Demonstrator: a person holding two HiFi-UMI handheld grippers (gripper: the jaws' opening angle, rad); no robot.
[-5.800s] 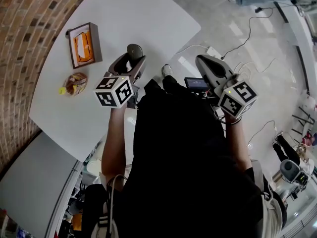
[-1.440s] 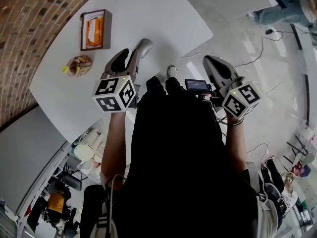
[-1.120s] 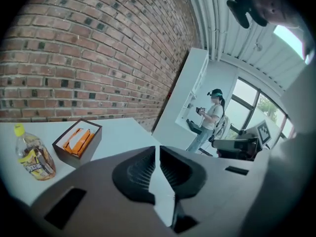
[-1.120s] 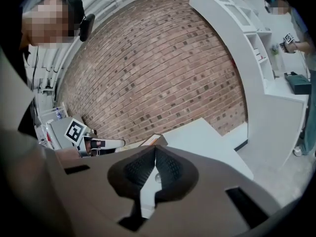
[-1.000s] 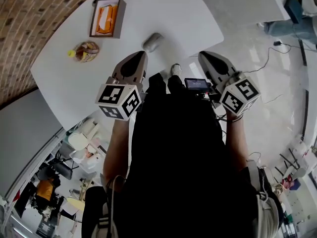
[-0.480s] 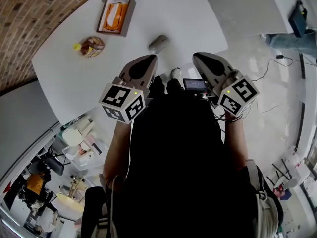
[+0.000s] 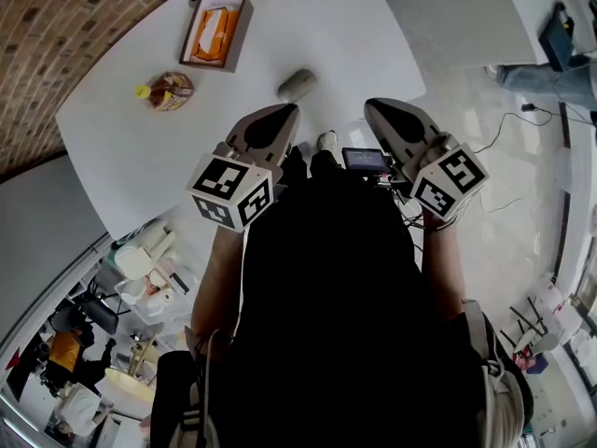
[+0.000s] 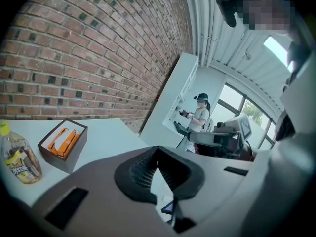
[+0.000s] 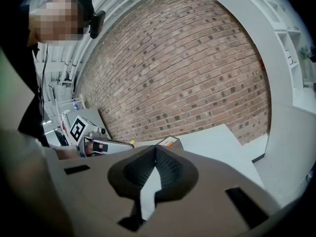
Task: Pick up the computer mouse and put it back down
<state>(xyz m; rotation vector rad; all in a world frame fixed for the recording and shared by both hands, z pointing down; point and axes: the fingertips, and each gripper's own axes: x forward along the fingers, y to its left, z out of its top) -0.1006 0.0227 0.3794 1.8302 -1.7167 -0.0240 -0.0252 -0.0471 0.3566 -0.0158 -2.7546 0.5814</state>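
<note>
On the white worktop (image 7: 308, 12), close to its near edge: a grey computer mouse (image 7: 297, 84), flat on its base and touched by nothing. Just short of the mouse and slightly to its left, the left claw (image 7: 285, 112), tip aimed toward it yet clear of it, a strip of bare worktop between the two. In the left gripper view, closed tip to tip, with nothing pinched between the ribbed pads. To the right of the mouse and a little nearer the body, the right claw (image 7: 373, 106), well apart from the mouse and about level with the worktop's edge. In the right gripper view, likewise closed and empty, pointing across the worktop toward the brick wall. Long axis of the mouse slanting from near-left to far-right in the head view, roughly in line with the left claw's own length. Front end and back end impossible to tell apart at this size. Beyond the mouse and to its left, an open brown box (image 7: 216, 31) with orange contents. Straight left of the mouse, a small clear snack pack (image 7: 166, 90) with a yellow top. Compared with a little over a second ago: mouse then up at the left claw's tip and tilted, now down on the worktop and released, with the claw drawn back from it. Against half a second ago, hardly any change in the layout.
</note>
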